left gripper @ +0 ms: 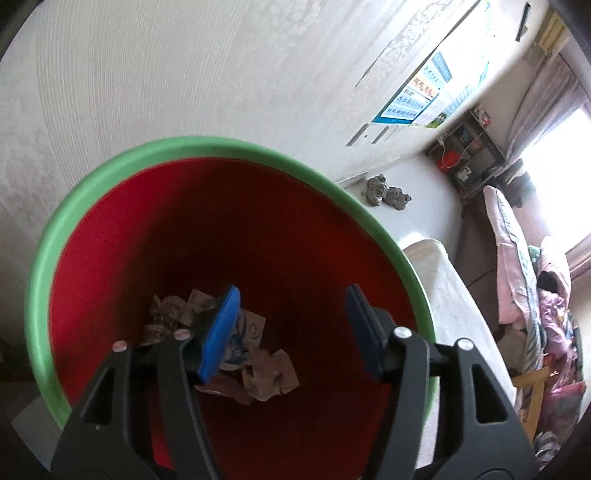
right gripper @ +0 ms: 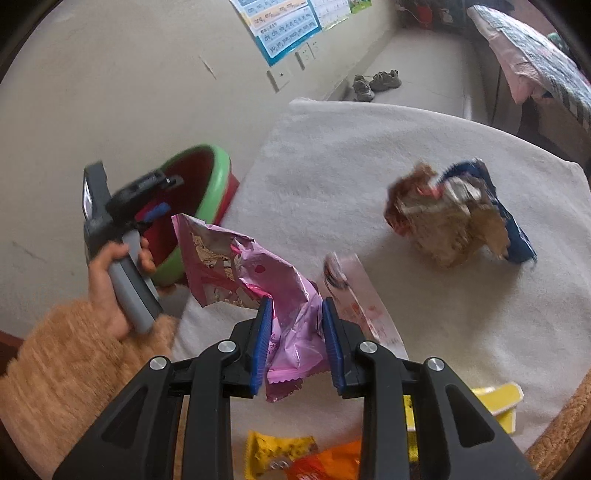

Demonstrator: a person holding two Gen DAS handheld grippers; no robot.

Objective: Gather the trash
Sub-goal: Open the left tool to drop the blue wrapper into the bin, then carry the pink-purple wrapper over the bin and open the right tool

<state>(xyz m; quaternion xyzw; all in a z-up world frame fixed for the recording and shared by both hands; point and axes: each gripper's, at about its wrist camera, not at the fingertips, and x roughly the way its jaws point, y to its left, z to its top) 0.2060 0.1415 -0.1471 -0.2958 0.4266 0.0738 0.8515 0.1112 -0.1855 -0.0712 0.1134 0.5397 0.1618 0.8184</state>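
A pair of grey shoes (right gripper: 376, 84) sits on the floor by the wall, under a blue poster (right gripper: 284, 27); pink bedding (right gripper: 535, 59) lies beyond.

Glossy crinkled pink foil wrapper (right gripper: 284, 295), fuzzy white cloth (right gripper: 369, 166), smooth plastic bin (left gripper: 229, 229) holding crumpled paper (left gripper: 269, 376).

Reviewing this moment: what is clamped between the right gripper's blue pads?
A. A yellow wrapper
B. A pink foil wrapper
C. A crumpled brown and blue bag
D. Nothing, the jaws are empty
B. In the right wrist view, the right gripper has its pads pressed on the crumpled pink foil wrapper, held above the white cloth; the brown and blue bag and the yellow wrapper lie apart on the cloth.
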